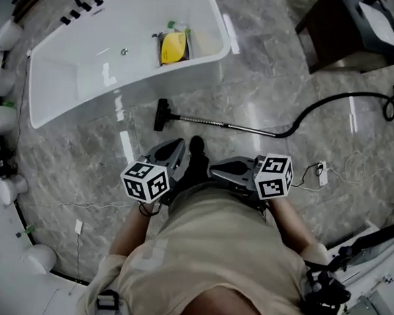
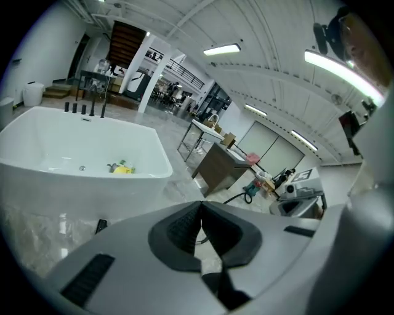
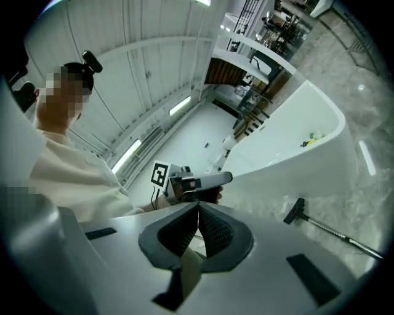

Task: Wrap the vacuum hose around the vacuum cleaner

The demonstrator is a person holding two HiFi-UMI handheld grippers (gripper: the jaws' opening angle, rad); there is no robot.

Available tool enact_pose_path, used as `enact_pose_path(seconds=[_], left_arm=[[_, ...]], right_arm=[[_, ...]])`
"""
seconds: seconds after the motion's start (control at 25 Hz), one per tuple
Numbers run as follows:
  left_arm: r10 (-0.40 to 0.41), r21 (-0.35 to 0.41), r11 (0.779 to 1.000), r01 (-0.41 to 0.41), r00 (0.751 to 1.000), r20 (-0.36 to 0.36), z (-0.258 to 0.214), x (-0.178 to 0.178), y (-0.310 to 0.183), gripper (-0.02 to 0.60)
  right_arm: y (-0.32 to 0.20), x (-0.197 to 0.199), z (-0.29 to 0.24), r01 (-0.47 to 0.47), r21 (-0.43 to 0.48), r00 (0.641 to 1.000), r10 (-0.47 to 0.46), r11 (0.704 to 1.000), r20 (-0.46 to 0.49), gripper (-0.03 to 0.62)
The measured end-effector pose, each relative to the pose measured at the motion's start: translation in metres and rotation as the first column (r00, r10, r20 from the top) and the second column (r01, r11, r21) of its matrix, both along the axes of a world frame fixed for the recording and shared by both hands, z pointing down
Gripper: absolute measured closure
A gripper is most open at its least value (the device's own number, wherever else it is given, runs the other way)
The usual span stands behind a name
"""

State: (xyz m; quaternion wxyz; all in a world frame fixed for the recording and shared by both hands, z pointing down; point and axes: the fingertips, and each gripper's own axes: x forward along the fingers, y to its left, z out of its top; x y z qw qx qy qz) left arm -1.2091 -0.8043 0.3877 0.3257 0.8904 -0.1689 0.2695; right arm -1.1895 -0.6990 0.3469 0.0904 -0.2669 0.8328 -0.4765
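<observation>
White bathtub (image 1: pixel 89 68) as the marker: just in front of it on the grey floor (image 1: pixel 257 70), the vacuum hose (image 1: pixel 279 133), flat and stretched out, brush head (image 1: pixel 162 114) nearest the tub. Farther back from the bathtub, left hand-held gripper (image 1: pixel 179 145) and right hand-held gripper (image 1: pixel 215 168), both clenched shut, nothing inside, not touching the hose.

A glossy grey marble floor (image 1: pixel 255 90) carries a white freestanding bathtub (image 1: pixel 88 78). A dark wooden cabinet (image 1: pixel 340 32) stands nearby. Long ceiling strip lights (image 2: pixel 223 48) glow.
</observation>
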Motion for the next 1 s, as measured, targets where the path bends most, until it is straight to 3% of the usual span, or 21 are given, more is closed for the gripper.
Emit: enact_pose_path(seconds=[0.2, 0.4, 0.48, 0.64, 0.72, 0.84, 1.0], left_arm=[[0.036, -0.093, 0.995, -0.032, 0.998, 0.044, 0.063, -0.022, -0.067, 0.575], [0.150, -0.061, 0.988, -0.142, 0.978, 0.143, 0.139, -0.021, -0.092, 0.575], [0.192, -0.072, 0.980, -0.183, 0.970, 0.147, 0.176, -0.011, -0.094, 0.575], [0.182, -0.253, 0.955, -0.157, 0.980, 0.076, 0.263, 0.012, -0.091, 0.575], [0.191, -0.251, 0.956, -0.154, 0.973, 0.131, 0.311, 0.019, -0.092, 0.575], [0.228, -0.206, 0.962, -0.179, 0.942, 0.246, 0.387, 0.023, -0.093, 0.575], [0.280, -0.168, 0.957, -0.235, 0.899, 0.337, 0.489, 0.026, -0.090, 0.575]], right_arm=[[-0.050, -0.031, 0.026, 0.000, -0.126, 0.999, -0.005, 0.992, -0.040, 0.589], [-0.067, -0.025, 0.061, -0.090, -0.237, 0.996, 0.082, 0.967, -0.042, 0.589], [-0.068, -0.019, 0.083, -0.107, -0.269, 0.994, 0.095, 0.957, -0.058, 0.589], [-0.065, -0.009, 0.142, -0.108, -0.330, 0.993, 0.083, 0.938, -0.089, 0.589], [-0.060, -0.002, 0.175, -0.100, -0.349, 0.992, 0.065, 0.932, -0.109, 0.589], [-0.057, 0.019, 0.231, -0.109, -0.380, 0.992, 0.073, 0.919, -0.107, 0.589], [-0.057, 0.063, 0.319, -0.160, -0.406, 0.984, 0.113, 0.900, -0.136, 0.589]])
